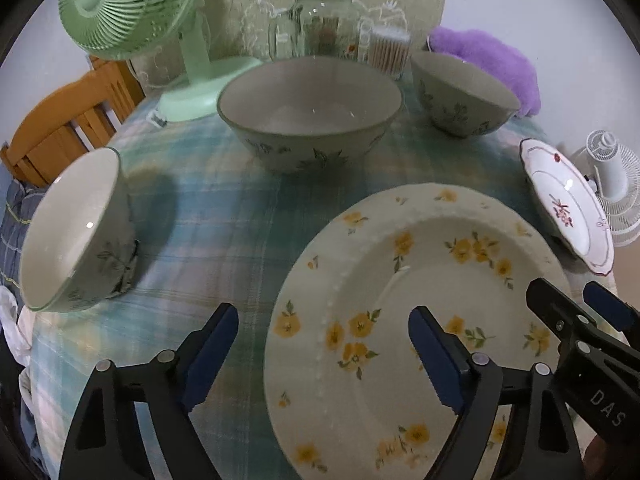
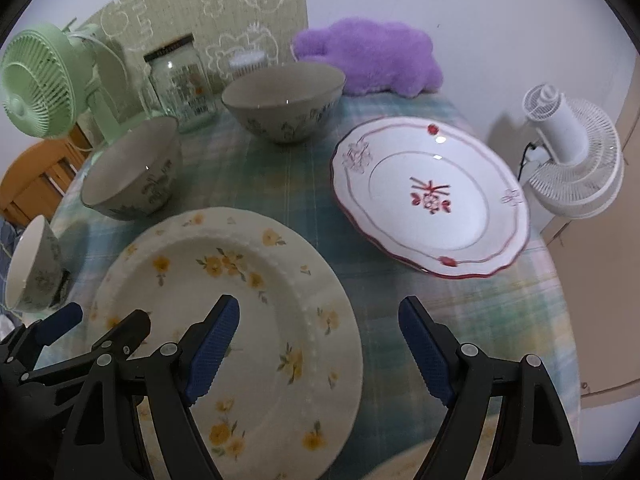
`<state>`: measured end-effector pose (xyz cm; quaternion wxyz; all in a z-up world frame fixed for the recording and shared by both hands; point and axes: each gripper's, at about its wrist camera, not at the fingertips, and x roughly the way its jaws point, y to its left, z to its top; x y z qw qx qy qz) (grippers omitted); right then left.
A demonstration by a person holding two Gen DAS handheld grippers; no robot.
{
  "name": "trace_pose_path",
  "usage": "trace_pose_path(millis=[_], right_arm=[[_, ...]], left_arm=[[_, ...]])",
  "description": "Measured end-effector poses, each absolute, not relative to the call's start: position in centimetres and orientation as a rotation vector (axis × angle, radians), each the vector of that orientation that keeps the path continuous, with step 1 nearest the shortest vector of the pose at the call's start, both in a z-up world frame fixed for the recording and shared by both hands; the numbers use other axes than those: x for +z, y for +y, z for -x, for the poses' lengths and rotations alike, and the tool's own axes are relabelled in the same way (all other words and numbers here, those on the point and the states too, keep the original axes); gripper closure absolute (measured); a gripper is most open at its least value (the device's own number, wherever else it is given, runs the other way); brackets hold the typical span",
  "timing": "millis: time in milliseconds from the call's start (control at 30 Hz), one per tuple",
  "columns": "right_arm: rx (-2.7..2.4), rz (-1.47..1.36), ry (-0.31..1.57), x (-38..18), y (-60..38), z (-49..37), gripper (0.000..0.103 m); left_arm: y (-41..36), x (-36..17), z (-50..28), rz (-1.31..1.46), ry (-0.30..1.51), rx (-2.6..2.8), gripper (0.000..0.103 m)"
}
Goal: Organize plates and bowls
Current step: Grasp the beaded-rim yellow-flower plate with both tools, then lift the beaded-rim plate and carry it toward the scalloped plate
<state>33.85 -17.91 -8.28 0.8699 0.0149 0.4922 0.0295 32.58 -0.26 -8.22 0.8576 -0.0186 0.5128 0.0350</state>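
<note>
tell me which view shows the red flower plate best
The right wrist view: the red flower plate lies whole and nearly face-on, its scalloped red rim and centre motif clear. The left wrist view catches it only at the right edge, foreshortened and squeezed by the fisheye.

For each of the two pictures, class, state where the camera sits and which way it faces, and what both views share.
Left wrist: on the left gripper, tilted down over the yellow-flowered plate toward the large bowl; own fingers open.
Right wrist: on the right gripper, tilted down at the same plate's right edge, toward the red-patterned plate; fingers open.
Shared: both plates, three bowls, green fan, each other's gripper.
</note>
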Motion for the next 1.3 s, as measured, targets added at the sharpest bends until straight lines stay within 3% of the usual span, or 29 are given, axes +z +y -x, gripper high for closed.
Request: trace_pose_path(millis=[67, 167, 333, 400, 967, 1133, 1300], right_arm=[[0.065, -0.021, 1.036, -8.7, -17.9, -34.2, 0.020], [0.079, -0.025, 1.060, -9.5, -17.9, -34.7, 0.031], [0.093, -0.032, 1.082, -10.2, -17.7, -35.3, 0.035], [0.109, -0.030, 1.083, -10.1, -17.5, -35.3, 0.044], [0.161, 0.008, 1.190, -9.8, -13.1, -31.0, 0.042], [0.159, 0.041, 1.201, -9.7, -12.0, -29.5, 0.042], [0.142, 0.039, 1.202, -9.9, -11.8, -29.4, 0.038]], left_arm=[[-0.6, -8.7, -32.8, 0.038, 1.090, 0.063, 0.022], [-1.2, -9.0, -32.9, 0.043, 1.088, 0.041, 0.027], [-1.5, -9.0, -32.9, 0.047, 1.081, 0.038, 0.026], [-1.5, -9.0, -33.0, 0.036, 1.077, 0.035, 0.026], [2.4, -8.7, -28.3, 0.046, 1.158, 0.056, 0.026], [1.3, -8.4, -26.4, -0.071, 1.131, 0.073, 0.029], [1.0, -8.6, -26.5, -0.059, 1.135, 0.074, 0.022]])
